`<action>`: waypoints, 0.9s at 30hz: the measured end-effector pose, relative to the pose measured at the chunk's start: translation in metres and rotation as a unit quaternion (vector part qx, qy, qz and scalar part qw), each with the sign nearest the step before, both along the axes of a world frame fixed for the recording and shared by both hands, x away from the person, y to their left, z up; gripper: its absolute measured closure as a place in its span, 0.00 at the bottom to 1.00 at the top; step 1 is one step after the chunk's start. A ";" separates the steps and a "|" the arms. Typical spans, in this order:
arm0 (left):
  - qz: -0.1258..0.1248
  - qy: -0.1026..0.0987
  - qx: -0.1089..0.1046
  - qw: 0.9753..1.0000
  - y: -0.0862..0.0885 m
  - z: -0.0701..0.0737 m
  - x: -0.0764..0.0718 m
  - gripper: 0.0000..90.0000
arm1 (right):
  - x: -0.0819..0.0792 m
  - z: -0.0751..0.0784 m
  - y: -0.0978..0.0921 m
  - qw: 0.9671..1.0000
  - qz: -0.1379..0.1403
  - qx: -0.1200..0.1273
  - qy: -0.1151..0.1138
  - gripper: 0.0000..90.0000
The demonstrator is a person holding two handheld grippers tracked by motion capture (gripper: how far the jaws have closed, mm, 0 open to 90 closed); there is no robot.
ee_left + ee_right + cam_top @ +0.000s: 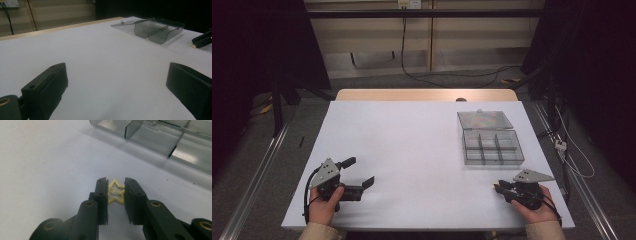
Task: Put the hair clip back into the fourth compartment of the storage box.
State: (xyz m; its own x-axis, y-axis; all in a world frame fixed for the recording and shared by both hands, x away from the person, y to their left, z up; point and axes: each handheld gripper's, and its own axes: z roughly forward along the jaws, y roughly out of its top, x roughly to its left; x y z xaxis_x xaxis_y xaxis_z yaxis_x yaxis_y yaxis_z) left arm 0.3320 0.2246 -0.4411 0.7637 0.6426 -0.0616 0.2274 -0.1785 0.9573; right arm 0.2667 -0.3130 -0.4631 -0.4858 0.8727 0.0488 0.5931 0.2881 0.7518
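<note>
Our right claw (pixel 115 188) pinches a small yellow star-shaped clip (pixel 115 192) near the clear grey plastic compartment box (pixel 492 145); so thin, it could twist free. Our left claw (pixel 358 173) gapes empty over the white table (pixel 412 150)

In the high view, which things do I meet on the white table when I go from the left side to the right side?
left gripper → clear compartment box, its lid open → right gripper, which holds a small yellow star-shaped piece.
</note>
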 end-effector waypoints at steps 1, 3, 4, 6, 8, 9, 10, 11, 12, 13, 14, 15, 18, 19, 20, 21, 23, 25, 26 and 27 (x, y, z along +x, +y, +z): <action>0.000 0.000 0.000 1.000 0.000 0.000 0.000 0.04 | 0.000 0.000 0.000 1.000 0.000 0.000 -0.001 0.82; 0.000 0.000 -0.001 1.000 0.000 0.000 0.000 0.04 | 0.001 0.000 0.000 1.000 0.000 0.002 -0.001 0.82; 0.000 0.000 -0.001 1.000 0.000 0.000 0.000 0.04 | 0.001 0.000 0.000 1.000 0.001 0.002 -0.001 0.82; 0.000 0.000 -0.001 1.000 0.000 0.000 0.000 0.04 | 0.002 0.001 0.000 1.000 0.003 0.005 0.000 0.82; 0.001 0.001 -0.001 1.000 0.001 0.000 0.000 0.04 | 0.004 0.001 0.000 1.000 0.005 0.008 0.001 0.82; 0.001 0.001 -0.002 1.000 0.001 0.000 0.000 0.04 | 0.004 0.001 0.000 1.000 0.005 0.008 0.001 0.82; 0.001 0.001 -0.001 1.000 0.001 0.000 0.000 0.04 | 0.005 0.001 0.001 1.000 0.007 0.011 0.002 0.82; 0.001 0.001 -0.001 1.000 0.001 0.000 0.000 0.04 | 0.005 0.001 0.001 1.000 0.007 0.013 0.002 0.82; 0.002 0.001 -0.001 1.000 0.001 0.000 0.000 0.04 | 0.006 0.003 0.001 1.000 0.009 0.017 -0.001 0.82; 0.001 0.002 -0.001 1.000 0.001 0.000 0.000 0.04 | 0.006 0.003 0.001 1.000 0.009 0.017 -0.001 0.82; 0.002 0.002 -0.001 1.000 0.001 0.000 0.000 0.04 | 0.006 0.004 0.001 1.000 0.009 0.021 -0.001 0.82; 0.001 0.002 -0.001 1.000 0.001 0.000 0.000 0.04 | 0.006 0.006 0.001 1.000 0.009 0.023 -0.004 0.82; 0.001 0.002 -0.001 1.000 0.001 0.000 0.000 0.04 | 0.007 0.007 0.001 1.000 0.008 0.026 -0.005 0.82; 0.000 0.002 -0.001 1.000 0.001 0.000 0.000 0.04 | 0.007 0.007 0.000 1.000 0.010 0.028 -0.006 0.82; 0.001 0.002 -0.001 1.000 0.001 0.000 0.000 0.04 | 0.007 0.008 0.001 0.999 0.009 0.030 -0.007 0.82; 0.001 0.002 -0.001 1.000 0.001 0.000 0.000 0.04 | 0.007 0.009 0.001 0.999 0.010 0.032 -0.007 0.82; 0.001 0.003 -0.002 1.000 0.001 0.000 0.000 0.04 | 0.008 0.010 0.002 0.999 0.013 0.034 -0.009 0.82; 0.001 0.003 -0.001 1.000 0.001 0.000 0.000 0.04 | 0.009 0.012 0.003 0.999 0.014 0.037 -0.011 0.82; 0.001 0.002 -0.001 1.000 0.001 0.000 0.000 0.04 | 0.009 0.013 0.003 0.999 0.015 0.038 -0.011 0.82; 0.001 0.003 -0.001 1.000 0.001 0.000 0.000 0.04 | 0.009 0.014 0.003 0.999 0.015 0.039 -0.010 0.82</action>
State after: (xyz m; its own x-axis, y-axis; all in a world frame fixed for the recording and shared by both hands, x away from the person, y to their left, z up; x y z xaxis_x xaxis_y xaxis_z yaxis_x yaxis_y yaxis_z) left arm 0.3323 0.2257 -0.4408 0.7620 0.6441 -0.0674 0.2327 -0.1752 0.9566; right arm 0.2761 -0.3100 -0.4490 -0.5136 0.8514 0.1060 0.5690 0.2455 0.7849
